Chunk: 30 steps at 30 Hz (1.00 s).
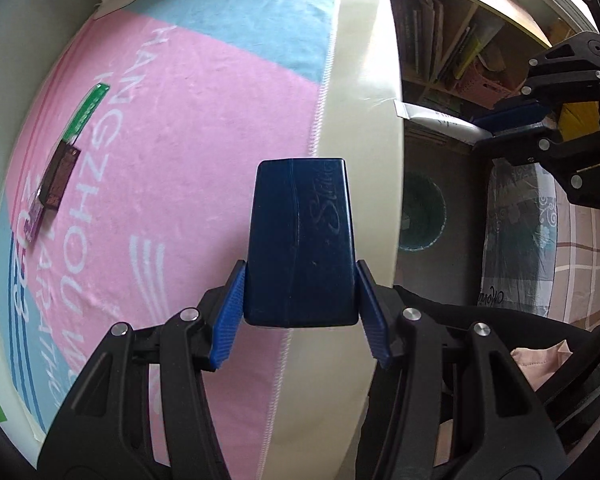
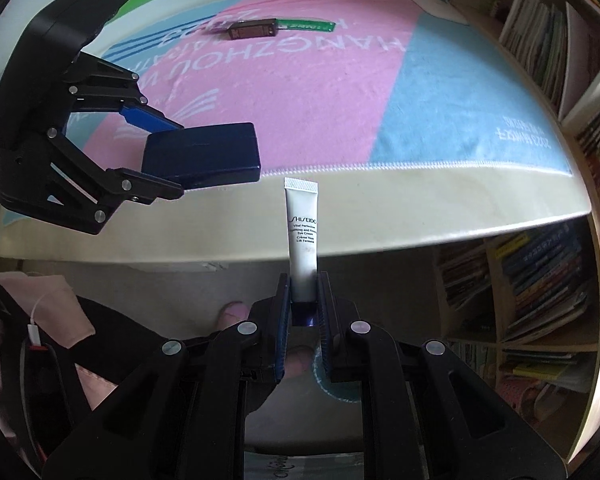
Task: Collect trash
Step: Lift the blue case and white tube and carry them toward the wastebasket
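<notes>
Both grippers are loaded: the left gripper (image 1: pixel 300 312) is clamped on a dark blue box (image 1: pixel 302 244) held over the table's near edge, and the right gripper (image 2: pixel 304 304) pinches a white cream tube (image 2: pixel 302 236) by its cap end, off the table. I'd carry each straight over the green bin (image 1: pixel 422 212) before letting go. Only the left view shows that bin on the floor. The right view shows the leftover green and brown wrappers (image 2: pixel 276 27) more plainly, on the towel (image 2: pixel 340 92) at the far side.

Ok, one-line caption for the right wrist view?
Right gripper holds a white cream tube upright off the table edge, while the left gripper grips a dark blue box.
</notes>
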{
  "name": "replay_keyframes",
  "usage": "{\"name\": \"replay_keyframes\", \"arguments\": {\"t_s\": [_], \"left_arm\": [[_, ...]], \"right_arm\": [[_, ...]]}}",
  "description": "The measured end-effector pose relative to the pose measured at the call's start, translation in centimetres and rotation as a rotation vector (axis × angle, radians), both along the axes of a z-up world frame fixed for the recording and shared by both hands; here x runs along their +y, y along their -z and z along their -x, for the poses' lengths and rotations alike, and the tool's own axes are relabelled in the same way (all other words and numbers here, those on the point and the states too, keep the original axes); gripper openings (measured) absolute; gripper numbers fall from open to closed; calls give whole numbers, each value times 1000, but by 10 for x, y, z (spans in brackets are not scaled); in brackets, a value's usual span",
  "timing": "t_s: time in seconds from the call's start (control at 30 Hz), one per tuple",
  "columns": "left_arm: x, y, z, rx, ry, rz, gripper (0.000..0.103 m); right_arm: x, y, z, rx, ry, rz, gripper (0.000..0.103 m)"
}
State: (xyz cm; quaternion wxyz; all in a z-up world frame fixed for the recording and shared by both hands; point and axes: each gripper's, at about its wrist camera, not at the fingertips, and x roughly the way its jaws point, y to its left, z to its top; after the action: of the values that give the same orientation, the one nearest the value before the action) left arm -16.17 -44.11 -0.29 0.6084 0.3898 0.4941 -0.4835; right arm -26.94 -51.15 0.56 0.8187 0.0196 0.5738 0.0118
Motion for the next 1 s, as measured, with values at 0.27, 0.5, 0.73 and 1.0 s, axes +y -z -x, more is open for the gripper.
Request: {"name": "replay_keyframes", "arguments": {"t_s": [0.27,0.5,0.73,1.0], "left_arm": [[-54,9,56,30,126,-22,50],[-85,22,99,47,235,-54,50],[-105,29,132,56,311,-81,50],[-120,36,156,66,364,-101,50]], "right_arm": [[-43,9,57,22,104,-17,14],[-68,19,104,35,213,-42,14],[-81,29,140,44,288,-71,14],[-91,36,169,37,327,-122,14]]}}
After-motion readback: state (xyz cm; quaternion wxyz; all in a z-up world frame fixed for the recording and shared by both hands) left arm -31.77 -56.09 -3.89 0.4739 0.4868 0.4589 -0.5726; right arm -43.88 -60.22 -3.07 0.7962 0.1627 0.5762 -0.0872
